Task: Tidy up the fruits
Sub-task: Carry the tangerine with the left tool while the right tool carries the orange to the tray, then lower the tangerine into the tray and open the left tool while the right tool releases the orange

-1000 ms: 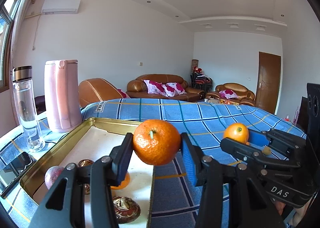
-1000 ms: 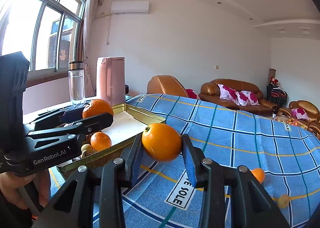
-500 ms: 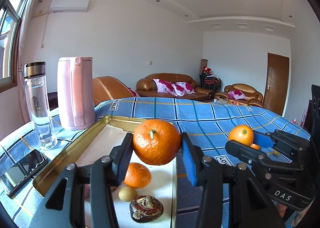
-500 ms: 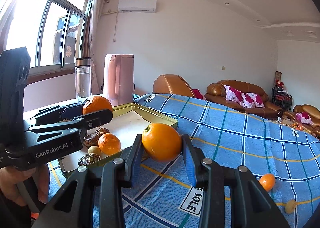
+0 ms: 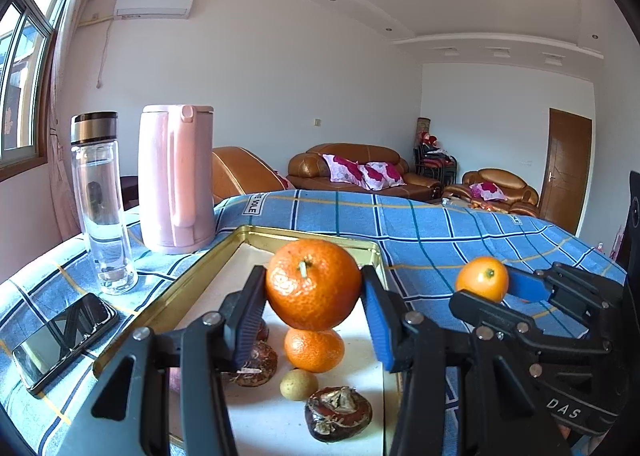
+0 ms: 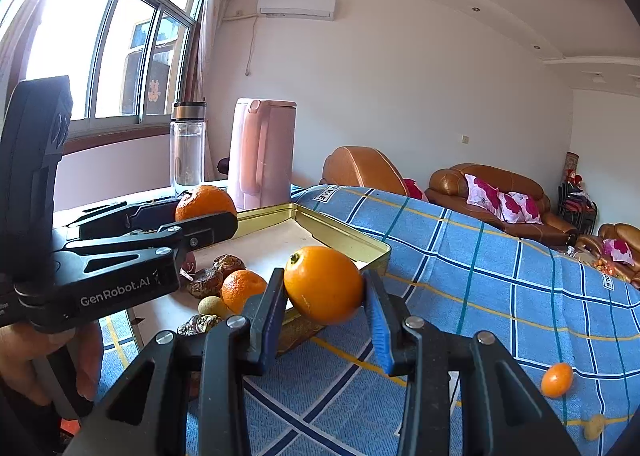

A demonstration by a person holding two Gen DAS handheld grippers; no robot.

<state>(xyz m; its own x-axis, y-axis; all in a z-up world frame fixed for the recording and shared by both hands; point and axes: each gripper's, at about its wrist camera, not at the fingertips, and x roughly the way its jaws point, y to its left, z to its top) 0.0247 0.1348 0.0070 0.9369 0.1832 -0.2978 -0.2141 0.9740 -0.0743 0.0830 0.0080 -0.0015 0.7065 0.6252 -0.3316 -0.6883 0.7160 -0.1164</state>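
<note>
Both grippers carry fruit above a blue checked table.

From left to right I see a phone [image 5: 64, 340], a bottle [image 5: 102, 200] and a pink kettle [image 5: 174, 180] standing beside the gold tray [image 5: 168, 296]. My left gripper [image 5: 314, 292] has its jaws clamped on a mandarin [image 5: 313, 284] over the tray, above a second mandarin [image 5: 314, 350] and darker fruits lying in it. My right gripper [image 6: 322, 288] is clamped on a smooth orange [image 6: 323, 285] just beside the tray's near corner. A kumquat [image 6: 557, 379] lies well apart on the cloth.
</note>
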